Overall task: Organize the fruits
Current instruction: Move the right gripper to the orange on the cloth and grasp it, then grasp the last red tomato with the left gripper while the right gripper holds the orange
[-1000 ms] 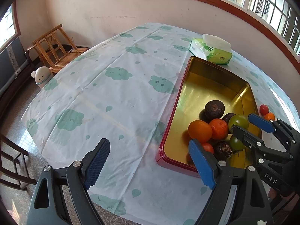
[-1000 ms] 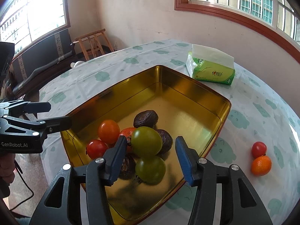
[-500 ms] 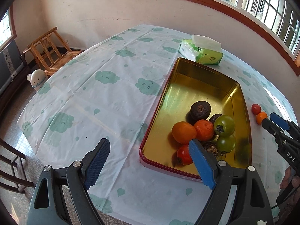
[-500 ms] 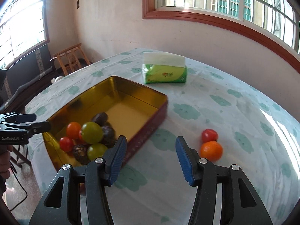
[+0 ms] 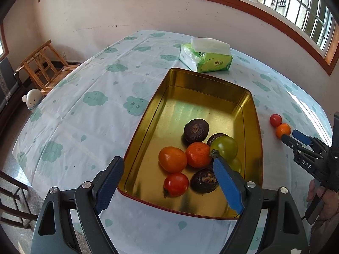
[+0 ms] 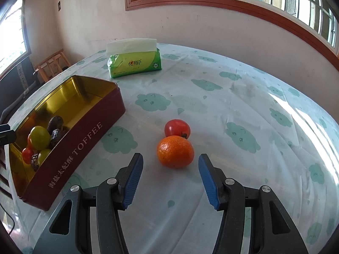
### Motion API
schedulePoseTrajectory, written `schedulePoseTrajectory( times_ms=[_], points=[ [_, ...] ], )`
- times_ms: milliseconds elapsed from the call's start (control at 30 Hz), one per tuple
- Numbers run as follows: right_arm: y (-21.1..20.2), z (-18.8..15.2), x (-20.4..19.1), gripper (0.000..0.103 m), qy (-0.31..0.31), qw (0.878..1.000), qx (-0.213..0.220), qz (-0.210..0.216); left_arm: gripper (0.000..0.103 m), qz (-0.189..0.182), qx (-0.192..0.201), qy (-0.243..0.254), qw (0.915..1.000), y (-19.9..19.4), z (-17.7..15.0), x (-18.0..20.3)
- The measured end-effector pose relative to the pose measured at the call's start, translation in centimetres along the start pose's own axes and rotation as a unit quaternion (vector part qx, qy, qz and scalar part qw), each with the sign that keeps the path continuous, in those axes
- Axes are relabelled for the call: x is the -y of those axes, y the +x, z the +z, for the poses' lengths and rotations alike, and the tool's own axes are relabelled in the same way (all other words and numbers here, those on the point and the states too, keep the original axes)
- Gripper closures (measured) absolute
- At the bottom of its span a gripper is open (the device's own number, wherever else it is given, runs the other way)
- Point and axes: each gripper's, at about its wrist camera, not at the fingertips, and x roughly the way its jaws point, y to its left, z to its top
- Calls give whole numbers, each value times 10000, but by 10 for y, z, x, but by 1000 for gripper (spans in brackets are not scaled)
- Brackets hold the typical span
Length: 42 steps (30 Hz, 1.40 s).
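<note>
Because my right tongs (image 6: pixel 170 178) gape empty before the orange (image 6: pixel 175 151) touching the tomato (image 6: pixel 177 128), I risk nudging both; left tongs (image 5: pixel 167 187) wide, empty.

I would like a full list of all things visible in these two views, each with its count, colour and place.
tin: one, red outside, gold inside, on the table.
fruits in the tin: seven visible, orange, red, green, dark brown, at its near end.
orange: one, on the cloth, before the right tool.
tomato: one, red, touching the orange.
tissue pack: one, green, behind the tin.
tablecloth: one, pale with green clouds.
wooden chair: one, by the wall.
left tool: open, above the tin.
right tool: open, empty.
</note>
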Motion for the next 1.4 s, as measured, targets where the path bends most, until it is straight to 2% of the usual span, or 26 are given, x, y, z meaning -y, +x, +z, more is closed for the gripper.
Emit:
schedulePoseTrajectory(
  times_ms=[367, 533, 733, 1033, 1200, 1400],
  points=[
    [23, 3, -1, 48, -47, 9999, -122, 103, 19, -116, -49, 361, 9993, 5, 9, 39],
    [25, 4, 2, 60, 4, 9999, -108, 63, 19, -185, -105, 521, 9984, 7, 8, 58],
    [18, 1, 10, 61, 63, 9999, -48, 131, 19, -248, -108, 680, 9973, 6, 11, 80],
    [-19, -6, 56, 61, 277, 9990, 240, -244, 19, -445, 29, 1065, 9933, 11, 22, 134],
    [-27, -15, 91, 61, 456, 9970, 177, -601, 19, -634, 119, 1194, 9908, 20, 29, 168],
    [-33, -32, 125, 61, 779, 9937, 93, -803, 19, -656, 75, 1409, 9878, 43, 36, 203]
  ],
)
